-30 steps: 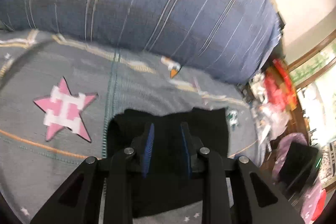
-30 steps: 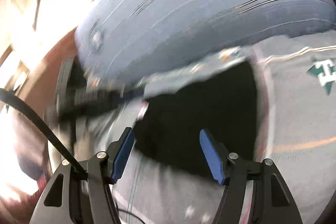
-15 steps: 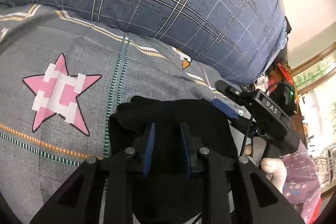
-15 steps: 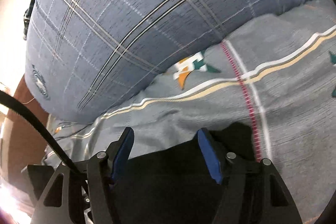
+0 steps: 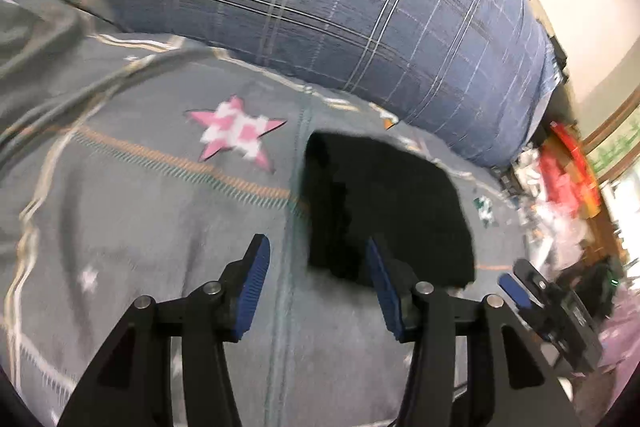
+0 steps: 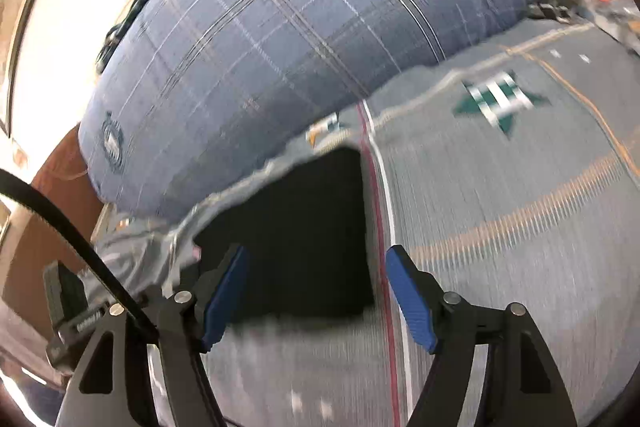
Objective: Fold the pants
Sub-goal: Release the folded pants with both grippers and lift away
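Note:
The black pants (image 5: 384,211) lie folded into a compact rectangle on the grey bedspread (image 5: 140,227). They also show in the right wrist view (image 6: 304,235). My left gripper (image 5: 316,291) is open and empty, just in front of the bundle's near left corner and apart from it. My right gripper (image 6: 316,299) is open and empty, hovering at the bundle's near edge. The right gripper's blue-padded tip also shows at the lower right of the left wrist view (image 5: 516,295).
A large blue plaid pillow (image 5: 360,7) lies behind the pants, also in the right wrist view (image 6: 300,27). The bedspread carries a pink star (image 5: 236,131) and a green star (image 6: 500,99). Cluttered red and white items (image 5: 568,179) sit beyond the bed's right edge.
My left gripper opened, let go of the pants and drew back. My right gripper pulled back from the bundle, which now lies free on the bed.

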`<state>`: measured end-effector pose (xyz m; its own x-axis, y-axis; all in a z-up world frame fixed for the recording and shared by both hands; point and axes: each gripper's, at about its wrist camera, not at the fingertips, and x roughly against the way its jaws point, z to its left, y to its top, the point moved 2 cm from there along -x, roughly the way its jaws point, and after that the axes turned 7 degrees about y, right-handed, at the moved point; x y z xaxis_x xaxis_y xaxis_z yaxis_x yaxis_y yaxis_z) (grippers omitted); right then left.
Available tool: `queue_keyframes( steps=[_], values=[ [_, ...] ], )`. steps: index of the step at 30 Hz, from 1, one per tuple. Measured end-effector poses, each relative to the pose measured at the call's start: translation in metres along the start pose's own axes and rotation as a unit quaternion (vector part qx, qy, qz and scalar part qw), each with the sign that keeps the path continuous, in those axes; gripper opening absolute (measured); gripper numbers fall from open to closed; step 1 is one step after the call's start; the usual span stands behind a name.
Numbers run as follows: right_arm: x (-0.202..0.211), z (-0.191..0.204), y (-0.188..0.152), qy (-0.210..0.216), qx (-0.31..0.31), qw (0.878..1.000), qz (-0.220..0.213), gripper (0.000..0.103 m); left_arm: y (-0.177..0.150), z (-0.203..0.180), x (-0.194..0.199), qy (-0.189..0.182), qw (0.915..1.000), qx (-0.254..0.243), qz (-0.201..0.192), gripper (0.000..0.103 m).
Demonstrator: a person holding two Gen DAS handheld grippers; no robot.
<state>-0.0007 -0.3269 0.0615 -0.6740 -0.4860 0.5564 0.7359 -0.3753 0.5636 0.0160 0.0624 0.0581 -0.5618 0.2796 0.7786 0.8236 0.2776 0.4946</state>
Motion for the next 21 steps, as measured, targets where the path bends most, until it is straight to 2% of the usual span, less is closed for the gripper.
queue_keyframes(
  steps=[3,6,8,10,13,16,19,21],
  values=[
    [0.014,0.009,-0.032,-0.014,0.016,1.000,0.006,0.076,-0.024,-0.005,0.023,0.045,0.9980,-0.022,-0.039,0.049],
    [0.023,0.023,-0.054,-0.036,0.044,0.998,0.003,0.076,-0.042,-0.017,0.047,0.094,0.9905,-0.051,-0.086,0.053],
    [0.029,0.035,-0.068,-0.051,0.072,0.996,-0.004,0.077,-0.053,-0.024,0.064,0.124,0.9830,-0.066,-0.119,0.066],
    [0.034,0.045,-0.077,-0.057,0.091,0.994,-0.012,0.077,-0.061,-0.032,0.083,0.153,0.9726,-0.076,-0.158,0.077],
    [0.045,0.057,-0.089,-0.061,0.111,0.992,-0.027,0.078,-0.076,-0.046,0.118,0.194,0.9472,-0.086,-0.240,0.092],
    [0.054,0.063,-0.099,-0.065,0.125,0.989,-0.033,0.079,-0.086,-0.058,0.146,0.211,0.9277,-0.088,-0.295,0.103],
    [0.064,0.069,-0.109,-0.074,0.141,0.986,-0.042,0.080,-0.096,-0.067,0.165,0.225,0.9153,-0.091,-0.321,0.103],
    [0.071,0.072,-0.112,-0.086,0.153,0.983,-0.051,0.082,-0.101,-0.073,0.169,0.236,0.9123,-0.097,-0.320,0.103]
  ],
)
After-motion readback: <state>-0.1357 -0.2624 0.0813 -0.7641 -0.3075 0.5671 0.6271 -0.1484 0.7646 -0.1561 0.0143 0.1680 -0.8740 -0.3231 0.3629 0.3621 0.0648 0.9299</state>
